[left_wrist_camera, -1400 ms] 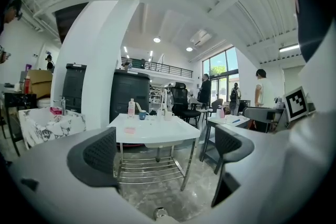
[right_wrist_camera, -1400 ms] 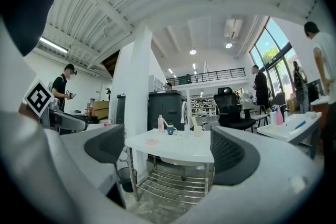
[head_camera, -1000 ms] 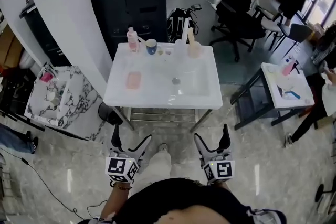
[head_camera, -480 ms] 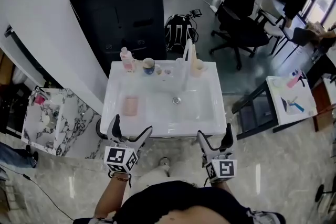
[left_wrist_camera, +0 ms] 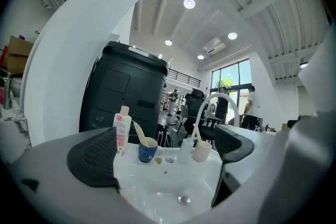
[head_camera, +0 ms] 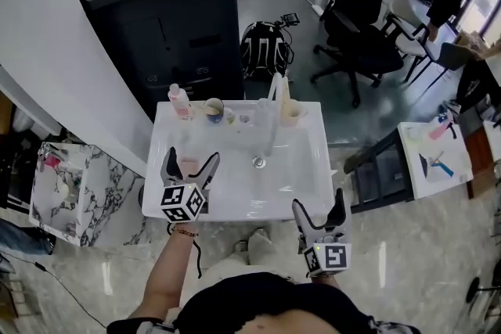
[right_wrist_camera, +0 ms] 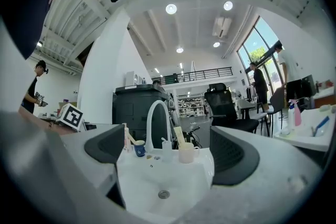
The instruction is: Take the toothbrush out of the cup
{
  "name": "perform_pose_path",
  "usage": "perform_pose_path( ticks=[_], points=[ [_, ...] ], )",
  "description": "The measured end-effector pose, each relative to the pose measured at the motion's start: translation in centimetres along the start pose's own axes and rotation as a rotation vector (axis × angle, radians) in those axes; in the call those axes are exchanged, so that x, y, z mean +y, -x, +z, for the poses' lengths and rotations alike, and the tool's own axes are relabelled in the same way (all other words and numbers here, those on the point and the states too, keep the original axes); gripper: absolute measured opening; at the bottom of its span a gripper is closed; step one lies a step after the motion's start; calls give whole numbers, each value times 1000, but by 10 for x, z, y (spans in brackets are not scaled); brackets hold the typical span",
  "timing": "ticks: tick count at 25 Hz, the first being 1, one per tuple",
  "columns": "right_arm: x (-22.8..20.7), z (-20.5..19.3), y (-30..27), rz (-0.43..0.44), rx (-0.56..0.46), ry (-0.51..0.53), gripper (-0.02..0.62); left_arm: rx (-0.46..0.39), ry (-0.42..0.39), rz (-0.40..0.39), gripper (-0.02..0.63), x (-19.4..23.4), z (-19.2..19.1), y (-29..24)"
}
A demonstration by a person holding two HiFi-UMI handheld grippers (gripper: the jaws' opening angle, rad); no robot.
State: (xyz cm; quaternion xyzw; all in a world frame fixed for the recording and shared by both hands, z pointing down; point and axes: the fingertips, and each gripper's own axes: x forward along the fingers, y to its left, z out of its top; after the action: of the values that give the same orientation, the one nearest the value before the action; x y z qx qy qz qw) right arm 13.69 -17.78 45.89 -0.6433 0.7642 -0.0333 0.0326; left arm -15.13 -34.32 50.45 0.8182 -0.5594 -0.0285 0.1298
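Observation:
A white sink (head_camera: 305, 184) stands ahead. At its back left a blue cup (head_camera: 214, 110) holds a cream toothbrush (left_wrist_camera: 137, 131) that leans left. In the left gripper view the blue cup (left_wrist_camera: 147, 149) sits between the jaws, well ahead of them. My left gripper (head_camera: 190, 160) is open over the sink's front left. My right gripper (head_camera: 318, 206) hangs open just short of the sink's front right edge. It looks along the basin at the blue cup (right_wrist_camera: 139, 150). Neither gripper holds anything.
A pink bottle (head_camera: 180, 102) stands left of the blue cup. A curved faucet (head_camera: 272, 113) and a cream cup (head_camera: 290, 113) with a flat cream item stand at the back right. Behind are a black copier (head_camera: 164, 4), a backpack (head_camera: 262, 43) and an office chair (head_camera: 360, 4).
The sink has come closer. My left gripper has moved forward over its front left part. My right gripper stays near the front edge. Both stay open.

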Motion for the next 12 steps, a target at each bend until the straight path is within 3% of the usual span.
perform_pose_path(
  ticks=[5,12],
  points=[
    [-22,1,-19,-8,2,-9,499,38,-25,55,555,15,-15,-64],
    [-48,0,-38,-47,15,-27,498,64,41,140,555,49,-32,-128]
  ],
)
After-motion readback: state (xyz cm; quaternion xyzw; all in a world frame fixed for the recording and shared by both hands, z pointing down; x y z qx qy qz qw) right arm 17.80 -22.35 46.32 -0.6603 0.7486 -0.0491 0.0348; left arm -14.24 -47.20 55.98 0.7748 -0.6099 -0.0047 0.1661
